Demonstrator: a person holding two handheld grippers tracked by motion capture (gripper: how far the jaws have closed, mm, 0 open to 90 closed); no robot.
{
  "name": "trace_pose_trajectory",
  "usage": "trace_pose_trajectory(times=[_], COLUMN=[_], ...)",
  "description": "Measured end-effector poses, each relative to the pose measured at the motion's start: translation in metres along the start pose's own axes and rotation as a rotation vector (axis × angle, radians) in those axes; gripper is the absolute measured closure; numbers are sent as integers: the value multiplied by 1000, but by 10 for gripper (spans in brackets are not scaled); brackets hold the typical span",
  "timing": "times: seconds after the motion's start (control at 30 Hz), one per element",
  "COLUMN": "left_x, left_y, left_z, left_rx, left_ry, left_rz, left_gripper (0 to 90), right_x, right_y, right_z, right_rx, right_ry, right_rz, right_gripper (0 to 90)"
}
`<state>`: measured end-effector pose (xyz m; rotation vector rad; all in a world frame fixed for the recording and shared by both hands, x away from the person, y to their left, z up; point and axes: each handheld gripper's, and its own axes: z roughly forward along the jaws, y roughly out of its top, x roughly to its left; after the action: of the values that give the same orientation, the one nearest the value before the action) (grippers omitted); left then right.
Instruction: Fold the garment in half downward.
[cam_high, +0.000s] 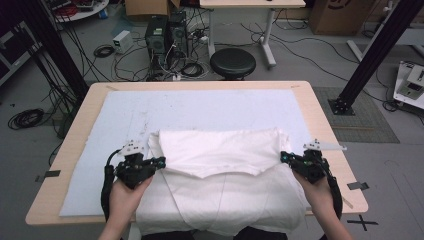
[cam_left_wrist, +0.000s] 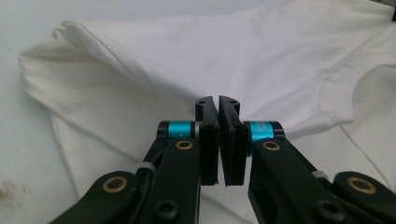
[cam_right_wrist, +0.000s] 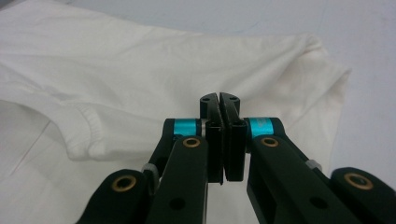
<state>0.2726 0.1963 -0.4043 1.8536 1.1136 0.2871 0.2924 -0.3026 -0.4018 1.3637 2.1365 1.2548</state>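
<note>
White T-shirt (cam_high: 220, 175) on pale mat (cam_high: 115, 120) at table's near edge, hem hanging over it; far part folded toward near edge; left gripper (cam_high: 159, 162) and right gripper (cam_high: 285, 157) pinch fold's opposite ends, jaws clamped on cloth, likely keeping fold taut and square.

Plain white shirt (cam_high: 220, 170) on pale blue mat (cam_high: 200, 107).
</note>
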Motion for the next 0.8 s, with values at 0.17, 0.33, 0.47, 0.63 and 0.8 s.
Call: trace_pose_trajectory(times=[0.17,0.33,0.47,0.63,0.8], left_x=[-15,-15,-13,-14,-14], left_y=[-28,-48,-53,-53,-55], left_z=[-10,-12,-12,3,9], left_rx=[37,32,5,45,69], left_ry=[-6,55,90,90,35], left_rz=[33,17,7,-5,-11], left_gripper=[865,644,540,525,766], right_x=[17,24,20,19,24], right_y=[-34,-59,-59,-65,-67], right_z=[-21,-24,-30,-18,-14], right_rx=[4,26,-7,50,97], right_ry=[-4,-52,-100,-77,-42], right_rz=[-22,-47,-2,35,-4], right_gripper=[895,790,632,597,885])
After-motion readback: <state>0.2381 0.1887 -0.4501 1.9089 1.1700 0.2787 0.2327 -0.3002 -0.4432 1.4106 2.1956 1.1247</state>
